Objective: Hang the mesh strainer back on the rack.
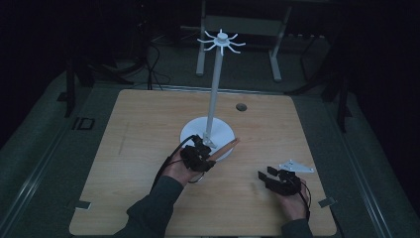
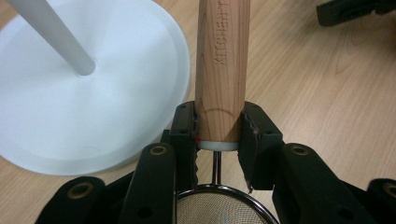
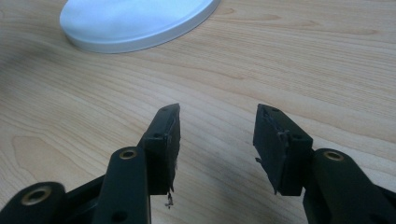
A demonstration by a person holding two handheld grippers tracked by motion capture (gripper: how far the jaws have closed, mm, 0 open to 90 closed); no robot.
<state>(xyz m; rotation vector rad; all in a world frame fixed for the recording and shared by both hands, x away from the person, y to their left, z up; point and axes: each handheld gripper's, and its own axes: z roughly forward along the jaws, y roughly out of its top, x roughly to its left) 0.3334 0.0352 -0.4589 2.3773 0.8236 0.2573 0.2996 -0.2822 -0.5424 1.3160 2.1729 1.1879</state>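
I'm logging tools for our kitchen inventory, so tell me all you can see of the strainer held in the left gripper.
The strainer has a round, light wooden handle with stamped lettering, a white collar at its end, then a thin metal stem to a chrome-rimmed fine mesh bowl. The left gripper clamps the handle near the collar, one jaw on each side. In the high view the handle points out past the white stand base, over the table.

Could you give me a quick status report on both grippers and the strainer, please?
Left gripper shut on strainer's wooden handle, mesh bowl toward the hand. Right gripper open, empty, low over table. White hook stand right beside strainer; pole close.
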